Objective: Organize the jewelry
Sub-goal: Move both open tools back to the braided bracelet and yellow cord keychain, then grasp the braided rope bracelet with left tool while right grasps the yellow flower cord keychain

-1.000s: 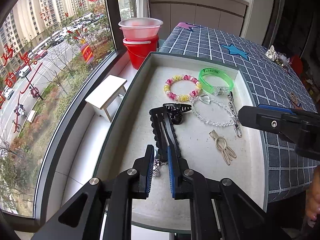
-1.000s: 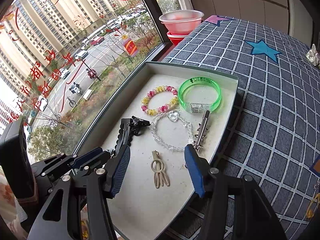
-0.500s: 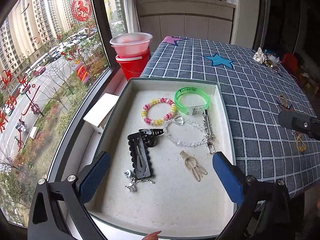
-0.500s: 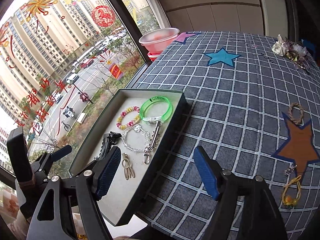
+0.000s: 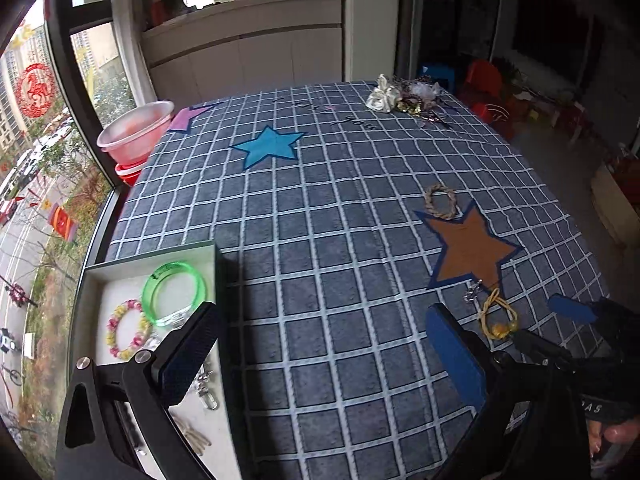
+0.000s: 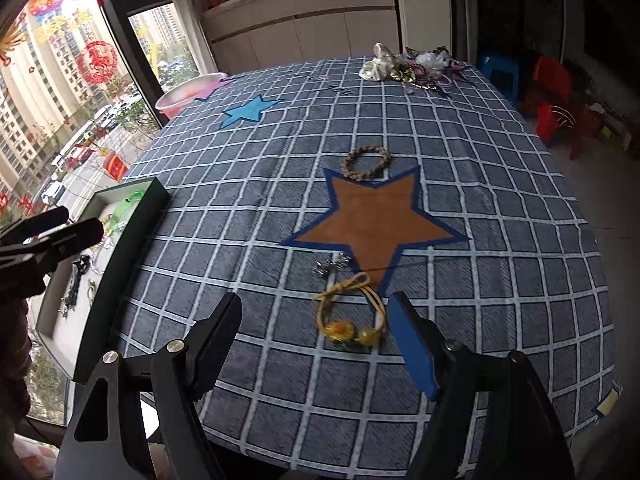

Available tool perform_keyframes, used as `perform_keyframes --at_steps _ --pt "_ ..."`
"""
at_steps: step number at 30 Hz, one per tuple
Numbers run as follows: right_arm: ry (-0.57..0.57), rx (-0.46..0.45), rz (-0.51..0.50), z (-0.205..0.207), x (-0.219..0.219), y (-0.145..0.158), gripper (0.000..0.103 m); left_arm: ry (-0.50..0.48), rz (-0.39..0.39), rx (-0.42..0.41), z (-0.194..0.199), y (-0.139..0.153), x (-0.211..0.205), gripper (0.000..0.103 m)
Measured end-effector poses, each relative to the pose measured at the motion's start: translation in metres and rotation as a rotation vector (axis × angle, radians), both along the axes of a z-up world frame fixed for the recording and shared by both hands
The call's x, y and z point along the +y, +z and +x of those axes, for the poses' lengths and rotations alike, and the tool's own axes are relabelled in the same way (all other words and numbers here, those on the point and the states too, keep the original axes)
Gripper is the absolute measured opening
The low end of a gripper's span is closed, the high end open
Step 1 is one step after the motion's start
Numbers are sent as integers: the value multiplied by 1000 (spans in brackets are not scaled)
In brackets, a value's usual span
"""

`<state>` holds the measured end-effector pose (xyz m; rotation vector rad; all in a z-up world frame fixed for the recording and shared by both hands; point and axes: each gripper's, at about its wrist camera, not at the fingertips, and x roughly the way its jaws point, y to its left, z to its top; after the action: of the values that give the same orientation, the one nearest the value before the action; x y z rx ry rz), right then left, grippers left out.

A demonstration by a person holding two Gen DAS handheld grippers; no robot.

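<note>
- Yellow cord bracelet with amber beads (image 6: 352, 316): lay on the checked-cloth worktop (image 6: 480, 184), just ahead of the right gripper (image 6: 316, 332), loop running away from it.
- Right jaws: wide apart, empty.
- Left gripper (image 5: 320, 344): fully spread, empty, farther off beside the grey jewellery tray (image 5: 212, 264).

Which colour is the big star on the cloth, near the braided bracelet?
Brown with a dark blue border: the star shows best in the right wrist view.
</note>
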<state>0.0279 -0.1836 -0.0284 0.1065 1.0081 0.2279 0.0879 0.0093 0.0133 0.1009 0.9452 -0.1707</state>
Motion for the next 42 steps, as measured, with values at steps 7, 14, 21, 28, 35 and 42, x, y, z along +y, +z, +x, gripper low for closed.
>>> perform_keyframes --at_steps 7,14,21,28,35,42 --pt "20 11 -28 -10 -5 -18 78 -142 14 51 55 -26 -73 103" --pt "42 2 -71 0 7 -34 78 -188 5 103 97 -54 -111 103" --pt "51 -24 -121 9 13 -44 78 -209 3 162 132 -78 -135 103" --pt "75 -40 -173 6 22 -46 77 -251 33 169 143 -93 -158 92" --pt "75 -20 -170 5 20 -40 42 -324 30 146 137 -85 -171 36" --pt "39 10 -75 9 1 -35 16 -312 10 147 127 -75 -160 19"
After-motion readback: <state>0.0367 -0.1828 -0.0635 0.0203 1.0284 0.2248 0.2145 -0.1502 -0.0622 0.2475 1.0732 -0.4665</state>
